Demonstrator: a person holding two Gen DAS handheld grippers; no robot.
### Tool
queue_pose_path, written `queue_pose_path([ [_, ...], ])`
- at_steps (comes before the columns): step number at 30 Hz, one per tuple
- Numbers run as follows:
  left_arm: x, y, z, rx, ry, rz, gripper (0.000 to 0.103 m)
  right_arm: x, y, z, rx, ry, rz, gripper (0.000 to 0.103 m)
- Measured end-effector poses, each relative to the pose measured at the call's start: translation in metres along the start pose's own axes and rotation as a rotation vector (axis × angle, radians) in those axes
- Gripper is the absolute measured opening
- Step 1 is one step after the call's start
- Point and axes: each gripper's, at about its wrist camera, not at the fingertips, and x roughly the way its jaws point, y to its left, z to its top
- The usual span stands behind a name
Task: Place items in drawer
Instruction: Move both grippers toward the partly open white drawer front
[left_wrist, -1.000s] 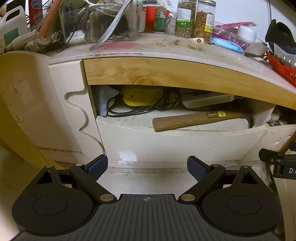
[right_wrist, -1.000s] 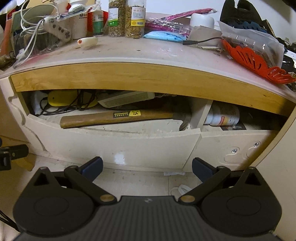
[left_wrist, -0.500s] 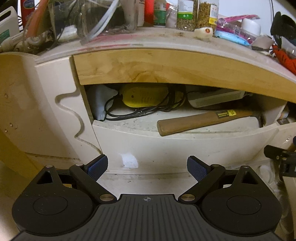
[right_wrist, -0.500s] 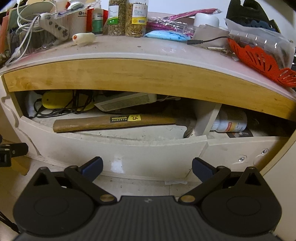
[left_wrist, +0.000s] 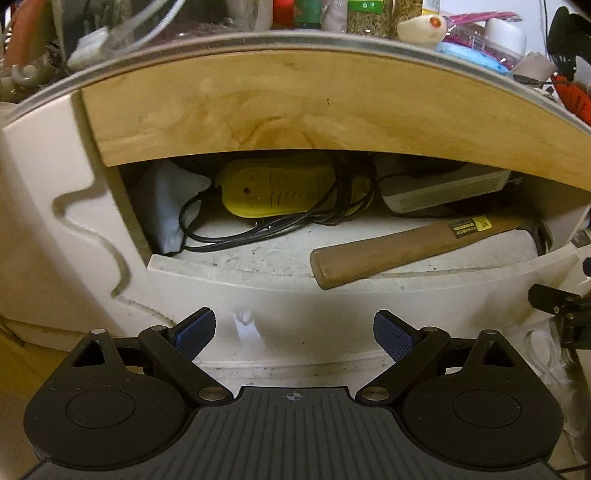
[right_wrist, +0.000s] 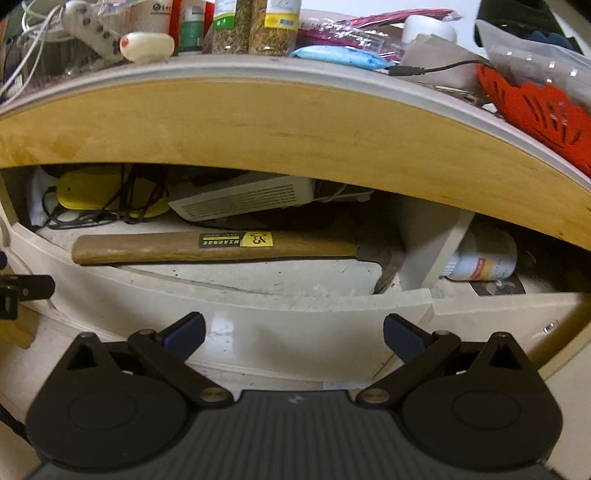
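The white drawer (left_wrist: 295, 291) (right_wrist: 295, 306) stands pulled open under the wooden desk front (left_wrist: 280, 107). Inside lie a wooden-handled hammer (left_wrist: 406, 247) (right_wrist: 207, 245), a yellow device (left_wrist: 280, 192) with black cable, a white bag (left_wrist: 166, 206) and a white vented box (left_wrist: 443, 190) (right_wrist: 243, 199). My left gripper (left_wrist: 294, 332) is open and empty, just in front of the drawer front. My right gripper (right_wrist: 294, 332) is open and empty, also just before the drawer front. Each gripper shows at the other view's edge.
The desk top is crowded: jars (right_wrist: 255, 26), a white oval object (right_wrist: 147, 46) (left_wrist: 421, 27), a power strip (right_wrist: 92, 29), a blue pack (right_wrist: 340, 57), an orange mat (right_wrist: 535, 110). A second compartment on the right holds a white bottle (right_wrist: 484, 258).
Both grippers have moved closer to the drawer and lower, so the opening fills more of each view. Both stay open and empty.
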Motion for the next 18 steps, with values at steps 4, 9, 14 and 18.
queue_pose_path([
  [4, 0.013, 0.002, 0.004, 0.005, 0.003, -0.006, 0.095, 0.011, 0.0, 0.002, -0.026, 0.001, 0.008, 0.103],
  [9, 0.016, 0.007, 0.004, 0.014, 0.017, 0.0, 0.095, 0.019, 0.001, 0.0, -0.058, 0.009, 0.016, 0.103],
  [14, 0.016, 0.006, 0.005, 0.124, 0.027, 0.018, 0.095, 0.018, 0.003, -0.001, -0.126, 0.012, 0.031, 0.103],
  [18, 0.017, 0.002, 0.007, 0.243, 0.031, 0.031, 0.094, 0.018, 0.009, -0.002, -0.247, 0.003, 0.038, 0.103],
])
